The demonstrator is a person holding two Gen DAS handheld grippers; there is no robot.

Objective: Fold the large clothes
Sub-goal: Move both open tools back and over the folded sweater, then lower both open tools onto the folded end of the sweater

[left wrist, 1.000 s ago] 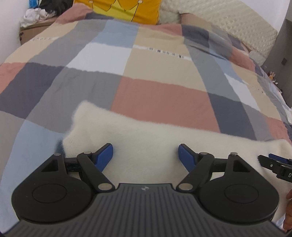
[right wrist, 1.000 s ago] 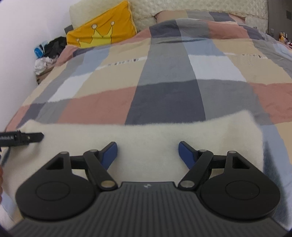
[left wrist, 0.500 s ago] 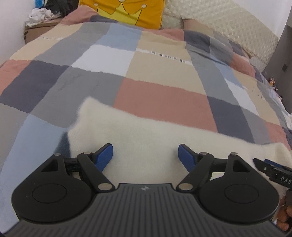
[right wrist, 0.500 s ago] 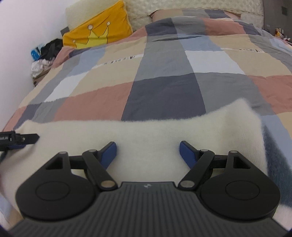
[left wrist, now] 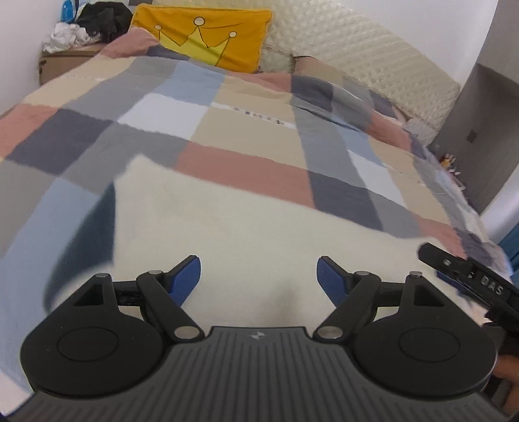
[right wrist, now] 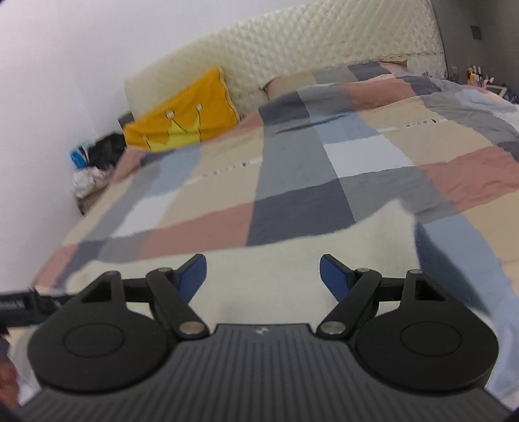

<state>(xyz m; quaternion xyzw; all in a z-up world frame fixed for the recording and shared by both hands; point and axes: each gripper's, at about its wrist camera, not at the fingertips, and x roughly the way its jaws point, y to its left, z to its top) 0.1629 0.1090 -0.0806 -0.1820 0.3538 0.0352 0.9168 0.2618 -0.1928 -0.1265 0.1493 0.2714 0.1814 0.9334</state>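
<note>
A cream fluffy garment point(left wrist: 246, 227) lies spread across the near part of a plaid bed cover point(left wrist: 246, 130). In the right wrist view the same garment point(right wrist: 292, 259) reaches to its right edge. My left gripper point(left wrist: 259, 276) hovers over the garment's left half, jaws wide, with nothing pinched between its blue pads point(left wrist: 186, 279). Over the right half my right gripper point(right wrist: 262, 276) is just as open, and only fabric shows behind its pads point(right wrist: 334, 279). A dark shadow runs along each outer edge of the garment. The garment's near edge is hidden under the gripper bodies.
A yellow crown cushion point(left wrist: 207, 35) and a quilted cream headboard point(left wrist: 356, 55) stand at the far end of the bed. Piled clothes on a box point(left wrist: 81, 29) sit against the left wall. A person's hand point(right wrist: 8, 383) shows at the lower left.
Both cameras have drawn back, risen and tilted up, so more of the headboard and cushion shows. The garment lies where it was, and the shadows at its sides look wider. Both jaws stay wide.
</note>
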